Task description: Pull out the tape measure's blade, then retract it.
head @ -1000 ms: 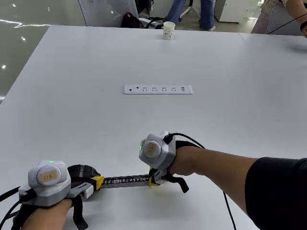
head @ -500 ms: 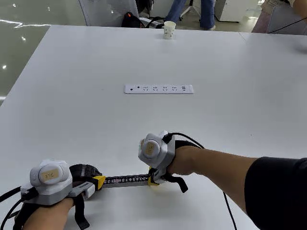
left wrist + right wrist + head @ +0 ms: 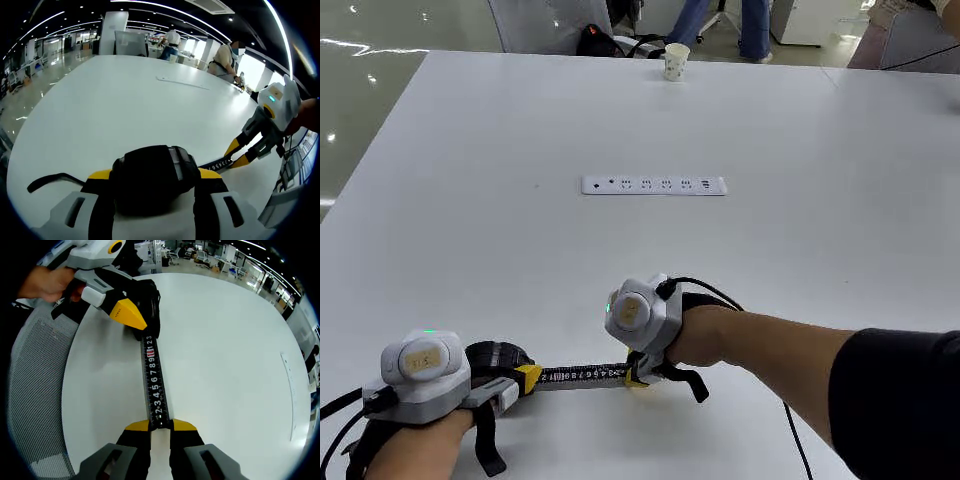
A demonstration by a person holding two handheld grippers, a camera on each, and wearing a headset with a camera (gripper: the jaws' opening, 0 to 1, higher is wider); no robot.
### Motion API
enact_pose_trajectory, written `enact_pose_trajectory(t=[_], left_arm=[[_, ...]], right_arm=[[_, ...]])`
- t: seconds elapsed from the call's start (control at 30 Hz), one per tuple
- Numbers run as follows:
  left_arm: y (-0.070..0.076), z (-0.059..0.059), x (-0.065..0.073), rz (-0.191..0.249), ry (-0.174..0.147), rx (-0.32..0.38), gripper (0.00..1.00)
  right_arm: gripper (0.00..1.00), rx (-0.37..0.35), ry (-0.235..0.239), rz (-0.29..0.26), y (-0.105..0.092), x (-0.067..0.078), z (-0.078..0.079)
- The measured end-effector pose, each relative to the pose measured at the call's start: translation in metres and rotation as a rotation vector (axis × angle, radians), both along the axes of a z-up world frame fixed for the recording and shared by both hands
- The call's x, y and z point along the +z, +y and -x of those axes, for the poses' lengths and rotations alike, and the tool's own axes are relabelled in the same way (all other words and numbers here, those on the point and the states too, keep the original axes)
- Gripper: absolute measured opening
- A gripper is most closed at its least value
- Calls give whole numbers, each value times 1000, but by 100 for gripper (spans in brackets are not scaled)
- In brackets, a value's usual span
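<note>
A black tape measure case [image 3: 498,358] lies at the near left of the white table [image 3: 520,230]. My left gripper [image 3: 512,386] is shut on it; in the left gripper view the case [image 3: 152,175] sits between the yellow-tipped jaws. The blade [image 3: 582,375] runs flat along the table to the right, a short length out. My right gripper [image 3: 635,378] is shut on the blade's end; in the right gripper view the blade [image 3: 153,390] stretches from my right gripper [image 3: 160,426] up to the case [image 3: 149,305], numbers up to about 13 showing.
A white power strip [image 3: 654,186] lies at the table's middle. A paper cup [image 3: 675,62] stands near the far edge. People and chairs are beyond the far edge. A cable [image 3: 792,440] trails from the right hand.
Both grippers have crept a few pixels left together with the tape; the blade's exposed length looks about the same. The camera has tilted slightly.
</note>
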State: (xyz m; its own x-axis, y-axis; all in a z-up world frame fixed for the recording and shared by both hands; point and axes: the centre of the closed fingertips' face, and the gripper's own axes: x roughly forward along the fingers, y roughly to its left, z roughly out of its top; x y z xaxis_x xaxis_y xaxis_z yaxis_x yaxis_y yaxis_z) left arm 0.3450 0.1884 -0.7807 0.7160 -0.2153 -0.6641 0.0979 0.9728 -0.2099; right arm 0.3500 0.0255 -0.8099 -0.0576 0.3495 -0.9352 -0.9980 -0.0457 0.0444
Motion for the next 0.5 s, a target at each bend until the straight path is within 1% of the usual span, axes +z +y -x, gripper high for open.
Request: enact_pose_trajectory(t=[0.3,0.5], left_arm=[[1,0,0,20,2,3,59],[-1,1,0,20,4,2,59]], right_arm=[[10,-6,2,-12,4,0,1],[10,-5,-4,-9,6,0,1]])
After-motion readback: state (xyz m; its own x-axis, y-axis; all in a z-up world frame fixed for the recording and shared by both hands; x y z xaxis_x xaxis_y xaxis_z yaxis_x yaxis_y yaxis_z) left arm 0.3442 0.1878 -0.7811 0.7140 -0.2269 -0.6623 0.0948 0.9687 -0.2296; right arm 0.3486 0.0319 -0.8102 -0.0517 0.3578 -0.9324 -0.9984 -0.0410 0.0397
